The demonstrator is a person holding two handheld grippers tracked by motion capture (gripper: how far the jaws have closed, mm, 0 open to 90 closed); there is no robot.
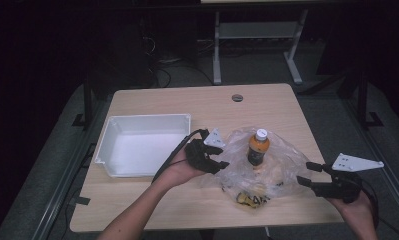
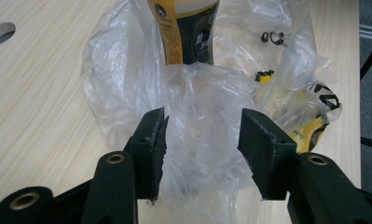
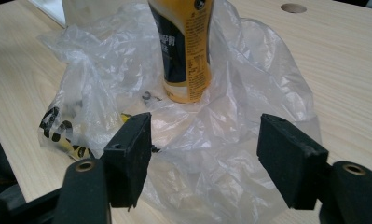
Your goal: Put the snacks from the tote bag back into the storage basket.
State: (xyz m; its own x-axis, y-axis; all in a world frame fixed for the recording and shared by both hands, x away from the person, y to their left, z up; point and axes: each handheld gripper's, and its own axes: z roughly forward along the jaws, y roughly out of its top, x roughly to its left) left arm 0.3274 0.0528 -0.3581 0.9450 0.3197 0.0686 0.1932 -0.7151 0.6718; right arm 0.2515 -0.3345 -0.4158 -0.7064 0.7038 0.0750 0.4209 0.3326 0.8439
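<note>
Left gripper (image 1: 214, 157): jaws apart astride plastic bag (image 1: 282, 150), at bottle's (image 1: 258, 147) 9 o'clock.
Right gripper (image 1: 307, 173): jaws wide, empty, 4 o'clock.

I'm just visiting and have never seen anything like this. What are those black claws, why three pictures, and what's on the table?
No robot: a person holds a hand-held two-jaw tool in each hand, the left gripper and the right gripper. One camera looks down from above; another rides on each gripper, looking along its jaws. On the wooden table stand an orange drink bottle on a crumpled clear plastic bag and an empty white bin. Both grippers are open, holding nothing.
</note>
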